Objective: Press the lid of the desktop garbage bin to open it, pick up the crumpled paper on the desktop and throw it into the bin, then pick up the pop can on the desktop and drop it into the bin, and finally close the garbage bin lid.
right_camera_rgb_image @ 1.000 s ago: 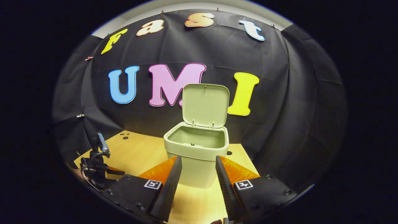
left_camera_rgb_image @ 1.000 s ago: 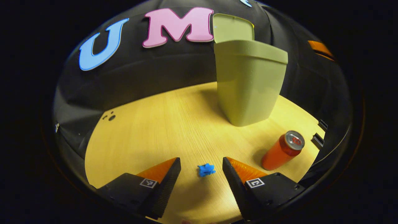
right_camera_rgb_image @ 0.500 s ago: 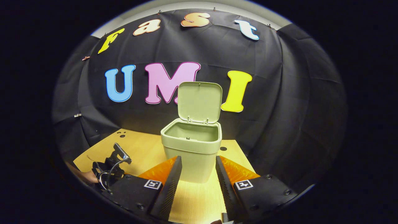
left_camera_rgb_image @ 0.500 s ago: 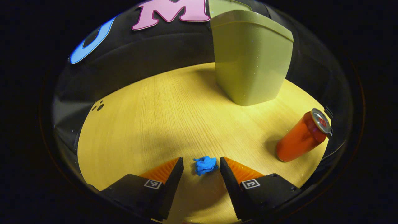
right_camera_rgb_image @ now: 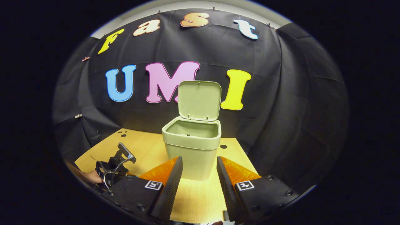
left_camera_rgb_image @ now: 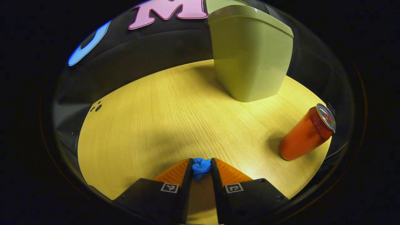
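Observation:
In the left gripper view my left gripper [left_camera_rgb_image: 201, 167] is shut on the blue crumpled paper [left_camera_rgb_image: 201, 166], down on the wooden desktop [left_camera_rgb_image: 162, 118]. An orange pop can [left_camera_rgb_image: 304, 133] stands to the right of it. The green bin [left_camera_rgb_image: 250, 53] rises behind. In the right gripper view the bin [right_camera_rgb_image: 192, 147] stands ahead with its lid [right_camera_rgb_image: 199, 100] raised upright and the inside bare. My right gripper [right_camera_rgb_image: 197, 173] hangs open in front of the bin, apart from it, holding nothing. The left gripper [right_camera_rgb_image: 114, 167] and a hand on it sit low at the left of that view.
The black cloth wall closes the back and the sides of the desktop. Small dark holes [left_camera_rgb_image: 96, 108] mark the desktop at the far left, and another hole [right_camera_rgb_image: 223, 146] lies right of the bin. The desktop's right edge runs just past the can.
My left gripper moved forward over the paper and shut on it. The right gripper drew back a little from the bin and stays open.

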Tool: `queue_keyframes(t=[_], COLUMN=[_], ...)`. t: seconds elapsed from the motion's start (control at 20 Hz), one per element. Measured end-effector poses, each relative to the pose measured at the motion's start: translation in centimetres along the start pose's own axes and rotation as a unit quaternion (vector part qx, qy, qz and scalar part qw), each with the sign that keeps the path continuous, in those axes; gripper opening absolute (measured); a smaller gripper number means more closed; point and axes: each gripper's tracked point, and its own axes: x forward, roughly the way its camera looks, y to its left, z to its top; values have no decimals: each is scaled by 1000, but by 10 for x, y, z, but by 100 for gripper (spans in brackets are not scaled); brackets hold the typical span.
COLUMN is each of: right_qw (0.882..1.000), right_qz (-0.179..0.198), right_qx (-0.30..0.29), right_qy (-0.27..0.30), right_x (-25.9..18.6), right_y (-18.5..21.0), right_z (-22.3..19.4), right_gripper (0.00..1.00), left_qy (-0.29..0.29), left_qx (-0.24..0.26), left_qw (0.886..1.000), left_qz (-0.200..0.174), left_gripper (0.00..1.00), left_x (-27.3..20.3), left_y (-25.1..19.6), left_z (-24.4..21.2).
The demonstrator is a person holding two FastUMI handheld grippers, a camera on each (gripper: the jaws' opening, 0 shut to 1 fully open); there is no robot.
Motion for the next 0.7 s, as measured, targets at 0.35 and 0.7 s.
queue_keyframes(t=[0.35,0.7], right_qw=[1000,998], right_qz=[22,62], right_qx=[2,-5], right_qy=[3,23], right_x=[-5,-6], right_y=[7,23], right_z=[-5,-21], right_gripper=[70,71], left_qy=[-70,-164], left_qx=[-38,-65], left_qw=[997,984], left_qz=[8,20], left_gripper=[39,34], left_x=[-55,-126], left_y=[5,10], left_z=[39,114])
